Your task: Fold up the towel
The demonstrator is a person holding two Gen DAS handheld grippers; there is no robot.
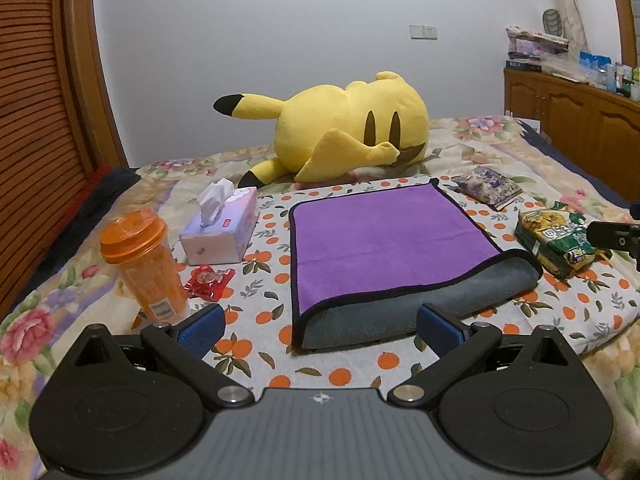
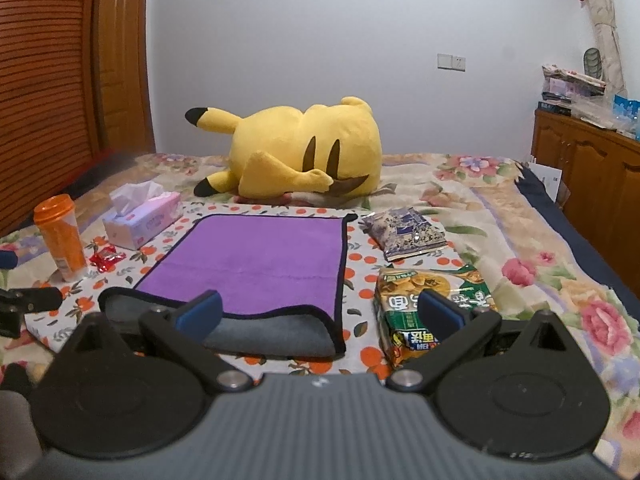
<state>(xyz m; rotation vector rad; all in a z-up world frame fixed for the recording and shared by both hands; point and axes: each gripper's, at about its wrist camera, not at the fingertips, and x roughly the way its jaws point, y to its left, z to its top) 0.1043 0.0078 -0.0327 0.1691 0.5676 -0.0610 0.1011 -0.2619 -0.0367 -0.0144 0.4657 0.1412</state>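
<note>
A purple towel (image 1: 384, 240) with a black hem and a grey underside lies folded on the orange-print cloth (image 1: 264, 240) on the bed. Its grey folded edge (image 1: 440, 304) faces me. My left gripper (image 1: 320, 328) is open and empty, hovering just in front of that folded edge. In the right wrist view the towel (image 2: 256, 256) lies ahead and to the left. My right gripper (image 2: 320, 312) is open and empty above the towel's near right corner. The right gripper's tip shows at the right edge of the left wrist view (image 1: 616, 236).
An orange cup (image 1: 144, 264), a tissue box (image 1: 224, 228) and a red wrapper (image 1: 208, 280) lie left of the towel. A green snack bag (image 2: 432, 312) and a purple packet (image 2: 404, 232) lie right. A yellow plush toy (image 1: 340, 128) lies behind. Wooden cabinets (image 2: 592, 160) stand right.
</note>
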